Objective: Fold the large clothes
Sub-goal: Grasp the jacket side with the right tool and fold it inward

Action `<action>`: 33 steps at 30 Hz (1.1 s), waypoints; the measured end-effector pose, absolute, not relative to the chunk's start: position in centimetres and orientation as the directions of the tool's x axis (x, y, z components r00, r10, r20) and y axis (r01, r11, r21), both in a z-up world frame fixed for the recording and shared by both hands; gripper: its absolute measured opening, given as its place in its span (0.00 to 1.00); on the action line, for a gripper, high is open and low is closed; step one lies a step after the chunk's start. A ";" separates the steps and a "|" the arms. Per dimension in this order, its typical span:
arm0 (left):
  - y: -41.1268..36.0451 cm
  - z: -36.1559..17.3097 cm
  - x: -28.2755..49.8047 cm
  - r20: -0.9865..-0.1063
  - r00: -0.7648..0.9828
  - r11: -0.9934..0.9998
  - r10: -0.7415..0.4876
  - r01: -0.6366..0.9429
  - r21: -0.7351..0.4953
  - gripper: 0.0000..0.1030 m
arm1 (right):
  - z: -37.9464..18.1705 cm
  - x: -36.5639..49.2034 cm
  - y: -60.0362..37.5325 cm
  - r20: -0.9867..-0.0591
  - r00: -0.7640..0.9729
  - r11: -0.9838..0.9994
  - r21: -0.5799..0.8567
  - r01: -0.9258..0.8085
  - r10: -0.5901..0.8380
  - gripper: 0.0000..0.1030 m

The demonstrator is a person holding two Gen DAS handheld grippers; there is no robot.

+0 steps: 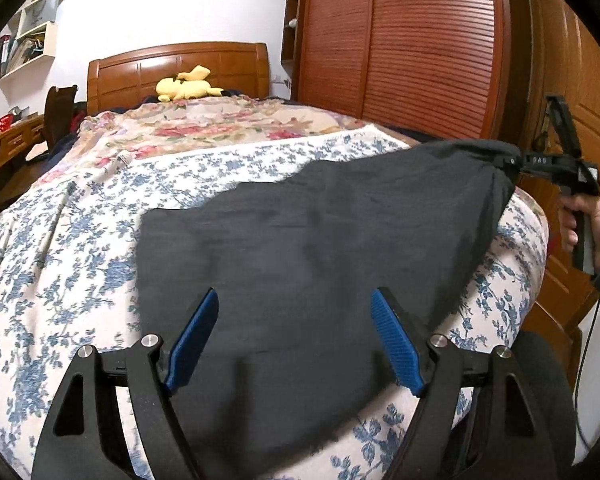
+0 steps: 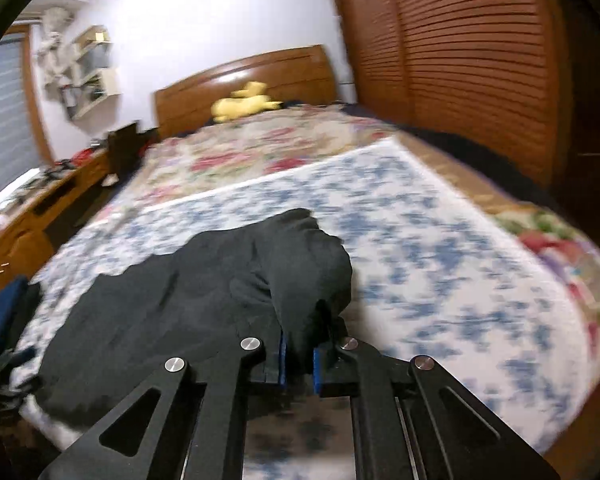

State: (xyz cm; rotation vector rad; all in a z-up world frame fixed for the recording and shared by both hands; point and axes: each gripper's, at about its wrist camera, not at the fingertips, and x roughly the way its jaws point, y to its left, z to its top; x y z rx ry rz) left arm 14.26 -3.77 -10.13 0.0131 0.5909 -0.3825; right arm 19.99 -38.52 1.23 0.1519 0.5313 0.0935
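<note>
**Dark garment stretched across the bed, one corner lifted**

The black garment lay spread over the blue-flowered sheet at the near end of the bed. Its left edge ran straight and flat on the sheet; its far edge was ragged; its right corner was pulled up off the bed into a taut peak. That peak sat pinched in my right gripper, whose blue pads had closed on a bunched fold of the cloth. My right hand held that tool out past the bed's right edge, close to the slatted wardrobe door.

My left gripper hovered low over the garment's near part, fingers spread wide with nothing between them.

Bare sheet lay to the garment's left and beyond it, then a rose-patterned quilt, with a yellow plush toy against the wooden headboard. A desk flanked the bed's left side.
</note>
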 end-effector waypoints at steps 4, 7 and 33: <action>-2.3 -9.7 13.7 -0.532 0.772 0.932 -0.348 0.346 -0.108 0.77 | -0.3 19.9 -40.3 -0.577 0.816 0.995 0.095 0.024 0.036 0.08; -1.3 -9.5 13.5 -0.526 0.777 0.934 -0.346 0.336 -0.118 0.77 | -1.4 19.5 -40.0 -0.611 0.792 0.998 0.059 0.024 0.017 0.08; 4.2 -9.1 13.7 -0.500 0.814 0.955 -0.295 0.247 -0.161 0.77 | 7.1 16.3 -20.9 -0.457 0.764 0.860 0.004 -0.510 0.455 0.08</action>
